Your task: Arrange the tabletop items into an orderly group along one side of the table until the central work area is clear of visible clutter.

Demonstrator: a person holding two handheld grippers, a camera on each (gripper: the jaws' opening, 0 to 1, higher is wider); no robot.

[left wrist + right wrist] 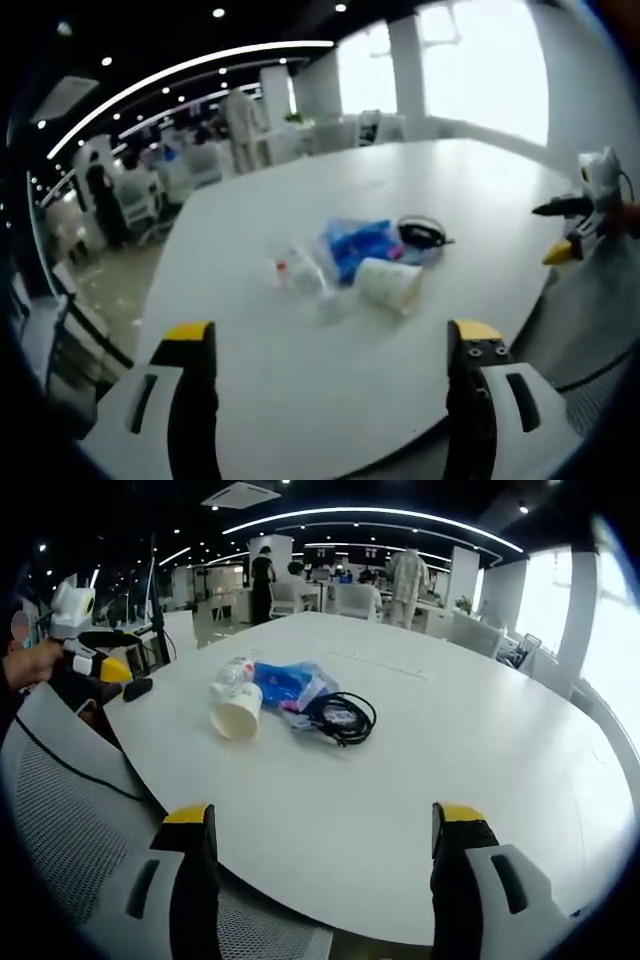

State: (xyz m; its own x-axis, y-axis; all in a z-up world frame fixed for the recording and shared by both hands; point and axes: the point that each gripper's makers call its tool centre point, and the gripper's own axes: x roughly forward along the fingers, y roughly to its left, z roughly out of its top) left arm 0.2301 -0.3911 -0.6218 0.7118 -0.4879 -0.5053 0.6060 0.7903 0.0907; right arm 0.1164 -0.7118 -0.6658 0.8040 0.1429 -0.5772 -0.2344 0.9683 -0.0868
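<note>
In the left gripper view, the left hand-held gripper (332, 345) is hovering wide open and empty over the round white counter (430, 170). Ahead, a white paper cup (388, 284) is lying beside a clear plastic bottle (303, 274), a blue plastic bag (357, 245) and a coiled black cable (421, 232).

In the right gripper view, the right hand-held gripper (325, 825) is likewise spreading wide, empty, facing the same cluster mid-counter.

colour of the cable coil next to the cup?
Black cable coil, clearest in the right gripper view.
</note>
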